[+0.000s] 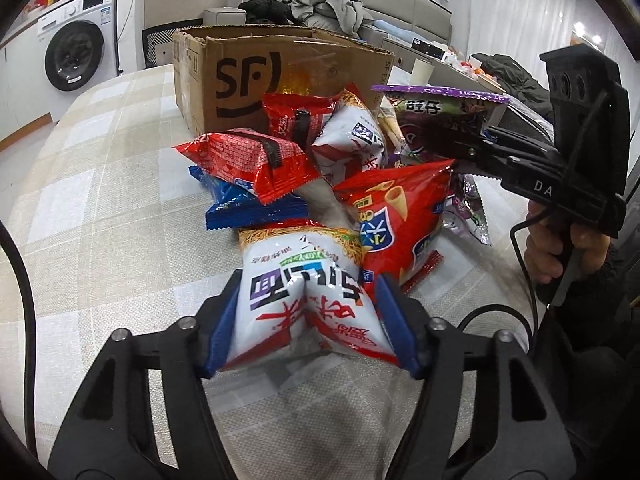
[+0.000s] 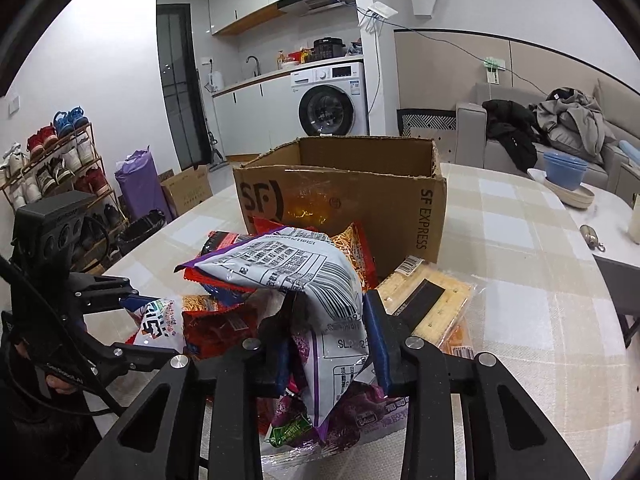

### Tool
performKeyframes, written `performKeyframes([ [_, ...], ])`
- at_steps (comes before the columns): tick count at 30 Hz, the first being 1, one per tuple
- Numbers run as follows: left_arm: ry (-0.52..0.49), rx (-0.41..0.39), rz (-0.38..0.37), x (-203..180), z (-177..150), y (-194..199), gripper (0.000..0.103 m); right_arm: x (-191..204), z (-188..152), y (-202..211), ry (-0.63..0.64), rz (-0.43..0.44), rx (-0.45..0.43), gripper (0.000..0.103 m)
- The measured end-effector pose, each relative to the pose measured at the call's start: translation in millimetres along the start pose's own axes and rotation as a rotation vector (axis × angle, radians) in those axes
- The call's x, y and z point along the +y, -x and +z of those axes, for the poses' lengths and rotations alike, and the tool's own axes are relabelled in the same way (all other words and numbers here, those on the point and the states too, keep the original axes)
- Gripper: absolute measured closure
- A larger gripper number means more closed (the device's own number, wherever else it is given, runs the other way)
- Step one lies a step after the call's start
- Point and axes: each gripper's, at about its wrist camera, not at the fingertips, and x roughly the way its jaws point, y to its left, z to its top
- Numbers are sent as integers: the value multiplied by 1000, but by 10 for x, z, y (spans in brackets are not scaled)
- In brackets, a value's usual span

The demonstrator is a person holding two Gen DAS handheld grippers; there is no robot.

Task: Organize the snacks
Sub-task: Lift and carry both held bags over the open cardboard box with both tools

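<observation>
On the checked beige tablecloth (image 1: 100,208), towards the far edge of the tabletop, an open brown cardboard box printed "SF" (image 1: 240,80) is set, and a heap of snack packets is piled just in front of it.

At the left of the heap, a white puffed snack bag with red and black lettering (image 1: 304,300) is pinched between the blue pads (image 1: 222,332) of the left gripper (image 1: 312,320); the bag is dented where the pads press in, and its far end rests against a red cone-snack bag (image 1: 396,220). A slip is judged possible here: the film is glossy and the bag is air-filled, so it may squirt out when lifted, or burst if squeezed harder. The red bag may also be dragged along.

Further back, red foil packets (image 1: 248,160) are stacked loosely on a blue packet (image 1: 248,208); they may be toppled towards the left edge if brushed.

At the right, a purple and white crinkled snack bag (image 2: 296,276) is gripped low down by the right gripper (image 2: 332,344), its fingers closed on the folded film, and it is raised above the heap. Since only a fold is held, the bag may swing or slide free on the way to the box. A clear pack of crackers (image 2: 432,300) lies beside it and may be caught. The two grippers work close together, so a collision is a risk.
</observation>
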Motion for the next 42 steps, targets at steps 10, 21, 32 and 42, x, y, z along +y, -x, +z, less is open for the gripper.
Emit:
performKeyframes([
  [10,-10,-30,9,47,-108,152,58,-5,-3,50,-1,5,-27,71],
  [21,45,-140,-48,176,-57,431,58,-48,23,149,-23,3,-84,71],
  [32,65,-244,-68,192,89,709,58,-152,129,226,-73,18,-112,71],
  [42,94,-325,-11,255,397,844,58,-197,371,287,-98,15,-140,71],
])
